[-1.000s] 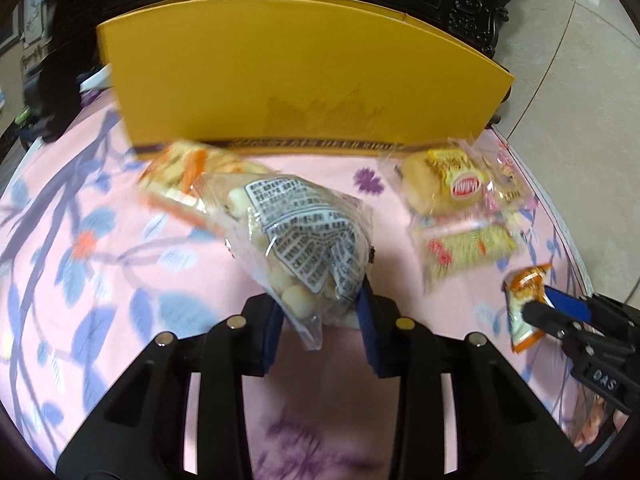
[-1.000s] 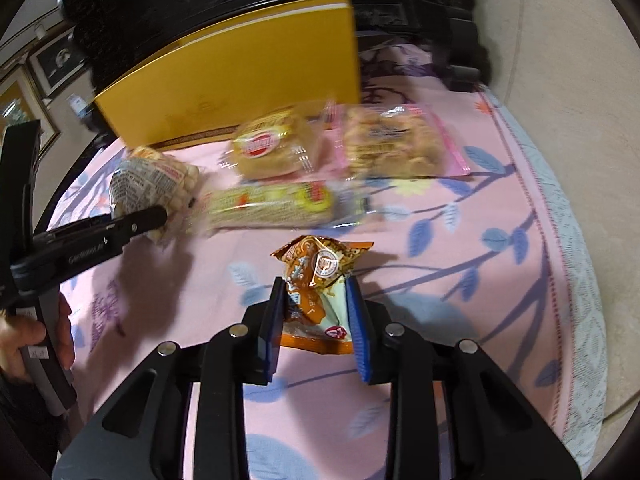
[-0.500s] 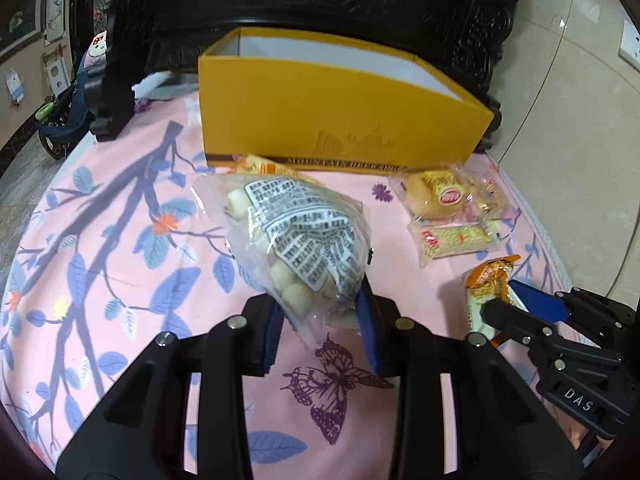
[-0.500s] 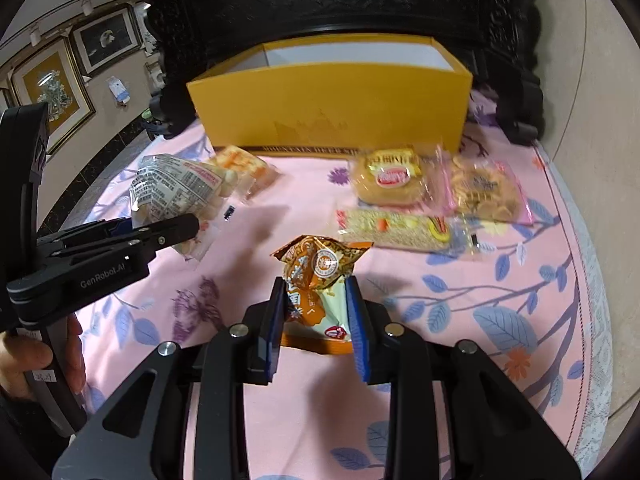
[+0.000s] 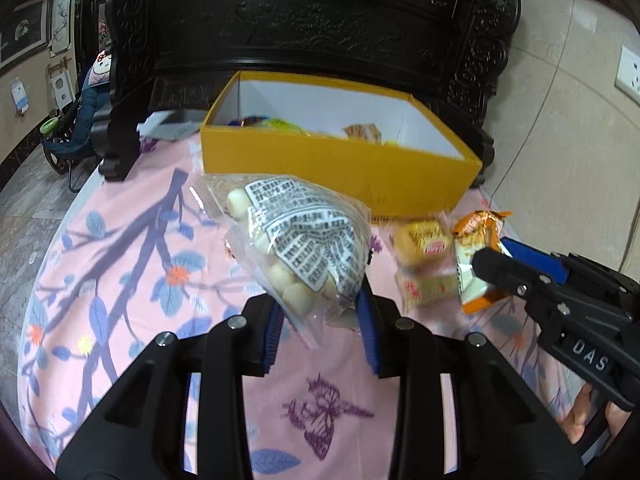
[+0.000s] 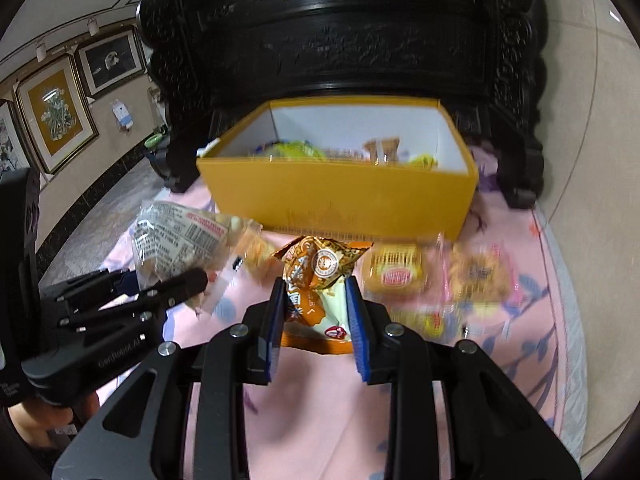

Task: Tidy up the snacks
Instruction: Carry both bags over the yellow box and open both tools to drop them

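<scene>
My left gripper (image 5: 320,312) is shut on a clear bag of white balls with a printed label (image 5: 304,248) and holds it above the pink cloth. My right gripper (image 6: 316,300) is shut on an orange snack packet (image 6: 316,276), also lifted. Each gripper shows in the other's view: the right one (image 5: 492,264) and the left one (image 6: 192,280). The open yellow box (image 5: 340,164) stands behind, with several snacks inside; it also shows in the right wrist view (image 6: 340,196).
A yellow bun packet (image 6: 396,272), a pink-edged biscuit bag (image 6: 480,276) and a long cracker packet (image 5: 428,288) lie on the flowered pink tablecloth (image 5: 120,280). Dark carved furniture (image 5: 320,20) stands behind the box. The table edge drops to tiled floor on the right.
Both grippers have risen and pulled back with their snacks. The box's open top and contents have come into view.
</scene>
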Demonstrator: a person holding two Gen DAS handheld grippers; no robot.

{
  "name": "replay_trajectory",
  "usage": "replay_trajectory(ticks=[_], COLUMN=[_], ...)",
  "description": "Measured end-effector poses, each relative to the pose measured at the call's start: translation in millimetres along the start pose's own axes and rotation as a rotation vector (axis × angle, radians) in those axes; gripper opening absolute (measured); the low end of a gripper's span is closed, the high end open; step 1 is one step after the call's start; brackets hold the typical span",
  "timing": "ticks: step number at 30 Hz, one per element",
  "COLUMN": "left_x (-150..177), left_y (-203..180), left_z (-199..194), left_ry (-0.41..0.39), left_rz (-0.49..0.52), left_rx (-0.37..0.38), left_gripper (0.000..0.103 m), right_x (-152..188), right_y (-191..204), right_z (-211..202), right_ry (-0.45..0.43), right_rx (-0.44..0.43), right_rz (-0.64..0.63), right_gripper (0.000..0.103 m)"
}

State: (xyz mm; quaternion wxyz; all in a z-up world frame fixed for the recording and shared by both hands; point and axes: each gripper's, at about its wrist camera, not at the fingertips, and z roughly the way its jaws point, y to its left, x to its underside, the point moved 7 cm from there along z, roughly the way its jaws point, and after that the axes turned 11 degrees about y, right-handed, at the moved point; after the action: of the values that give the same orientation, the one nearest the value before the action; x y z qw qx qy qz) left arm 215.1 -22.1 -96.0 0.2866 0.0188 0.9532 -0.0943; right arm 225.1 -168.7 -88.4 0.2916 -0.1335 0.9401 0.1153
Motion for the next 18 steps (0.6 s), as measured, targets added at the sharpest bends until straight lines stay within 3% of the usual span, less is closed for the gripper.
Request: replay_trajectory(ticks=[7, 18], left_x=[-65.5, -129.4], left_y=[0.1, 1.1], left_z=[-10.0, 11.7], left_ry=[-0.059, -0.067], left_rz=[0.009, 0.030], left_rx=[-0.028, -0.039], left_gripper=[0.034, 0.034], right_x=[-55.8, -123.7], right_y=[-4.9, -13.3], right_z=[-4.8, 10.1], right_ry=[-0.035, -0.059], right_rx=[-0.002, 0.022], right_rz=[-0.001, -0.014], right_gripper=[0.030, 0.030])
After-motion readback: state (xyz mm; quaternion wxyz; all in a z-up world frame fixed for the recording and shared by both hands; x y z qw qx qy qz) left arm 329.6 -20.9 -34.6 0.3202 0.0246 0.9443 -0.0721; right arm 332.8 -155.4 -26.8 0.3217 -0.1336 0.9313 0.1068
